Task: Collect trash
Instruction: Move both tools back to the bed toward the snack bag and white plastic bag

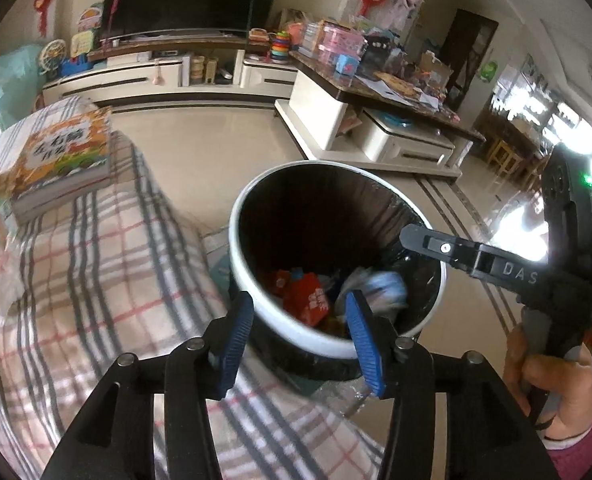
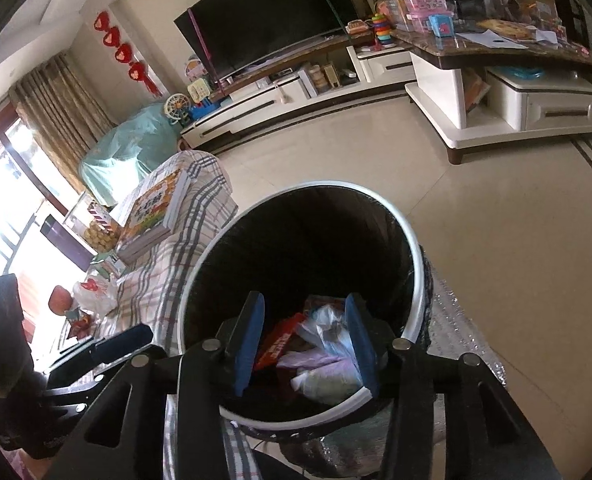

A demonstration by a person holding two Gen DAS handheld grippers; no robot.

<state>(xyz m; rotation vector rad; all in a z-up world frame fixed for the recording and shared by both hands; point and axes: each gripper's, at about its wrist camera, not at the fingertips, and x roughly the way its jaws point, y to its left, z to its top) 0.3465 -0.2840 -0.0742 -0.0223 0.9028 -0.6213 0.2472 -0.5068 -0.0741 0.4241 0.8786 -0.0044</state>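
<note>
The trash bin (image 1: 338,256), white-rimmed with a black liner, stands on the pale tiled floor (image 2: 496,220) just beside a plaid-covered surface (image 1: 95,264). Inside lie a red wrapper (image 1: 308,300) and crumpled plastic bags (image 2: 328,356). The left gripper (image 1: 300,336) hangs over the near rim, jaws spread and holding nothing. The right gripper (image 2: 304,344) sits above the bin mouth, likewise parted and empty. A book (image 1: 65,156) rests on the plaid cloth. A television (image 2: 263,24) and cluttered table (image 2: 508,48) line the far side.

Beige tiled floor (image 2: 496,216), white TV stand (image 2: 279,100), dark television (image 2: 267,20), curtained bright window (image 2: 27,152)
</note>
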